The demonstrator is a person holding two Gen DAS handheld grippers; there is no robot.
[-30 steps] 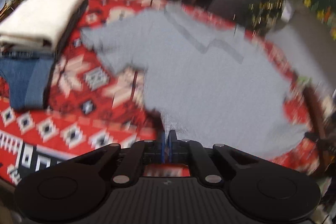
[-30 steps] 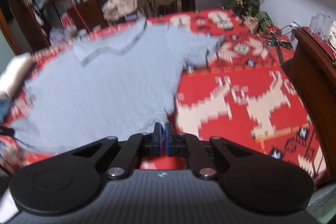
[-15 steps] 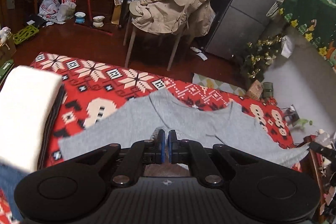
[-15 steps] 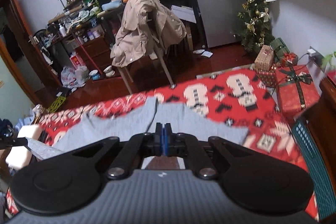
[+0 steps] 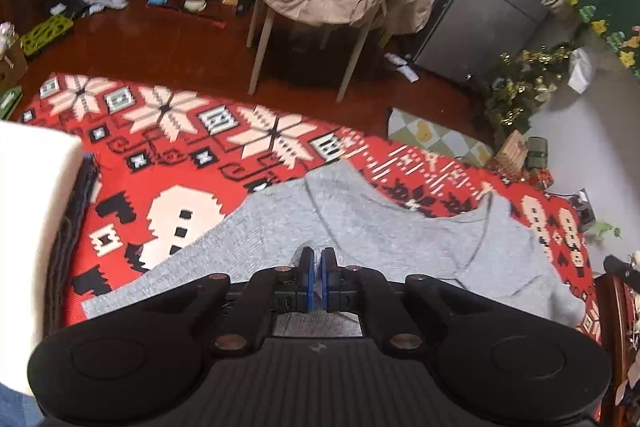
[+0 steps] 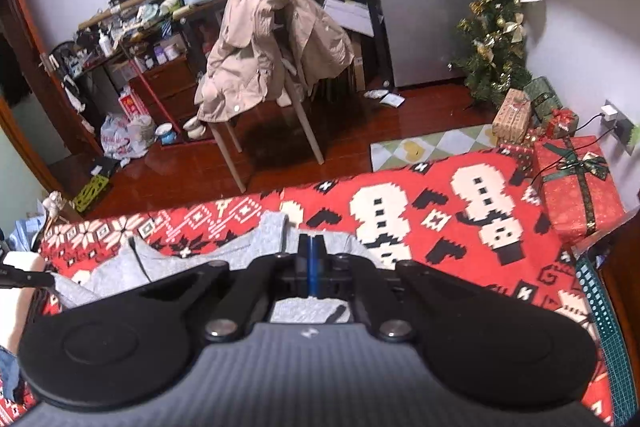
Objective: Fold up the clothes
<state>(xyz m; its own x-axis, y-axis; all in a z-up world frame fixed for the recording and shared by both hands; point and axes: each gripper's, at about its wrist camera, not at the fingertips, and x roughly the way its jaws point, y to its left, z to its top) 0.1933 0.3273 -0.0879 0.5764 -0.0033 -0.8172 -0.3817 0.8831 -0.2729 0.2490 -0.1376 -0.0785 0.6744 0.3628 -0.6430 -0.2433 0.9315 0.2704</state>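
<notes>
A grey shirt [image 5: 400, 235] lies on the red patterned blanket [image 5: 168, 131], collar toward the far edge. My left gripper [image 5: 316, 259] is shut on the shirt's cloth, held up over the shirt. The shirt also shows in the right wrist view [image 6: 240, 255], with its right sleeve end by the snowman pattern. My right gripper [image 6: 311, 247] is shut on the shirt's cloth too. Most of the shirt below the grippers is hidden by their bodies.
A stack of folded clothes with a white top [image 5: 28, 227] stands at the left on the blanket. Beyond the blanket's [image 6: 460, 211] far edge are a chair with a beige coat [image 6: 268, 27], a small Christmas tree [image 6: 492, 47] and wrapped presents [image 6: 576, 183].
Both grippers have risen and moved toward the collar side, carrying the shirt's lower edge with them. The shirt, spread flat a second ago, now shows only its upper part.
</notes>
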